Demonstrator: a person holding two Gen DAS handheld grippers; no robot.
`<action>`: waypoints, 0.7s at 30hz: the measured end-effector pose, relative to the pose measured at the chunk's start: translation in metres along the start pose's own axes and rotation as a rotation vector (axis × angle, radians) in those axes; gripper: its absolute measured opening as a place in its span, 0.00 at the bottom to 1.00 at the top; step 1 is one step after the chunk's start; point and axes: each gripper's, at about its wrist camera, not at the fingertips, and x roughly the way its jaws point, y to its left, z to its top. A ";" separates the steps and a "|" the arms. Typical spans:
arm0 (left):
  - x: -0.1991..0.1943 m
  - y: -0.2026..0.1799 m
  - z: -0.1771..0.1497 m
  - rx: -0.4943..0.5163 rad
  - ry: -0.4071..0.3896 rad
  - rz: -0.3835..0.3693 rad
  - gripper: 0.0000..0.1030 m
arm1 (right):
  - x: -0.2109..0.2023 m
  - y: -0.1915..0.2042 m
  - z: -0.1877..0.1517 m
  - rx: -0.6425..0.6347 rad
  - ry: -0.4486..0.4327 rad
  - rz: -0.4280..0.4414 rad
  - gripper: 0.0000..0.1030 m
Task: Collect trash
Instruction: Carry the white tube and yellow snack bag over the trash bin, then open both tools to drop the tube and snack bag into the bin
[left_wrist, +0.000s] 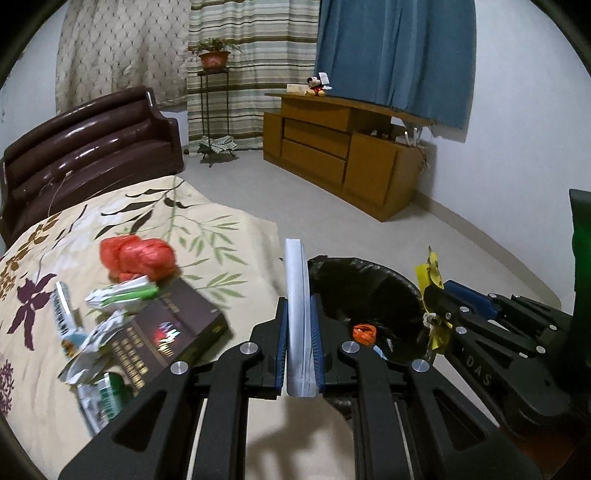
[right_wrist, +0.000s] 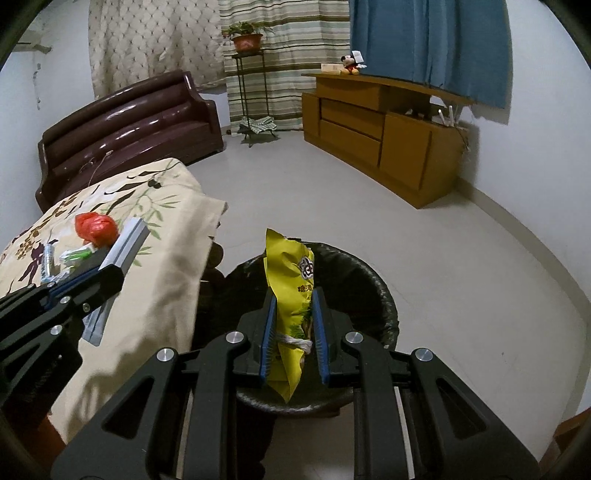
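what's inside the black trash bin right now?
In the left wrist view, the bin holds an orange scrap and a small bluish piece on the black liner. The left gripper and its silver pouch hide the near-left interior.

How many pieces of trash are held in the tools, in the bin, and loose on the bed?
Held in tools: 2, a silver pouch in the left tool and a yellow snack bag in the right tool
In the bin: 1 orange scrap clearly visible
Loose on the bed: red plastic bag 1, crumpled wrappers about 4
Total: about 8
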 end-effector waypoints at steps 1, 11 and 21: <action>0.003 -0.002 0.000 0.003 0.002 0.001 0.12 | 0.002 -0.002 0.000 0.001 0.002 -0.001 0.18; 0.029 -0.020 0.011 0.020 0.026 0.016 0.12 | 0.020 -0.023 0.004 0.018 0.016 -0.005 0.18; 0.047 -0.030 0.012 0.016 0.068 0.023 0.19 | 0.035 -0.036 0.008 0.041 0.030 0.005 0.20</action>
